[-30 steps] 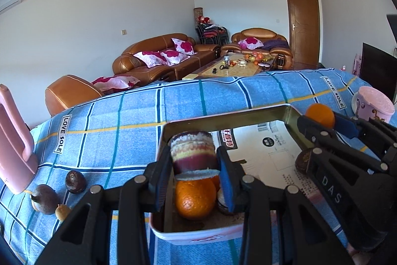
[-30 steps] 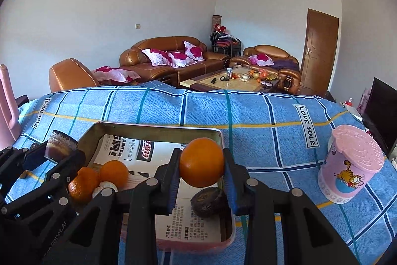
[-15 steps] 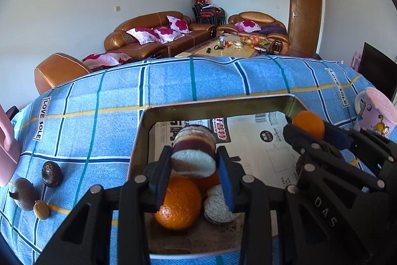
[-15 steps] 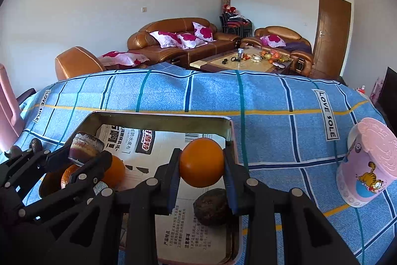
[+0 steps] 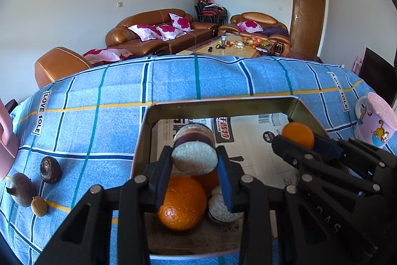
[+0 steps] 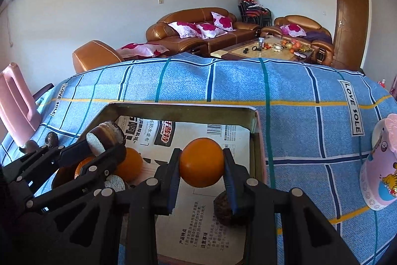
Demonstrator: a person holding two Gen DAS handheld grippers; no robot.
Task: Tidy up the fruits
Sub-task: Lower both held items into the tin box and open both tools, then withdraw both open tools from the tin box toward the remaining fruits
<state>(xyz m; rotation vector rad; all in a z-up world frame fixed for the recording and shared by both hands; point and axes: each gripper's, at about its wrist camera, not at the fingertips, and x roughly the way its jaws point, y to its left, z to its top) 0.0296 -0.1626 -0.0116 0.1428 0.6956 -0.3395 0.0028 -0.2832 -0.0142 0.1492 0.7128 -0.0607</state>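
Note:
A rectangular tray (image 5: 223, 102) lined with newspaper sits on the blue checked cloth; it also shows in the right wrist view (image 6: 178, 108). My left gripper (image 5: 194, 160) is shut on a purple cut fruit piece (image 5: 193, 150) with a white cut face, above the tray's near left end. Under it lie an orange (image 5: 182, 203), another orange behind it and a second cut piece (image 5: 220, 210). My right gripper (image 6: 201, 167) is shut on a small orange (image 6: 201, 165) above the tray's right side. A dark wrinkled fruit (image 6: 223, 209) lies in the tray below it.
Three small brown fruits (image 5: 49, 169) lie on the cloth left of the tray. A pink cartoon cup (image 6: 379, 180) stands at the right. A pink plastic object (image 6: 15, 101) stands at the left edge. Sofas and a coffee table are beyond the table.
Both grippers have moved forward over the tray, each still holding its fruit. The left gripper tilted down, so the purple piece's white cut face now shows.

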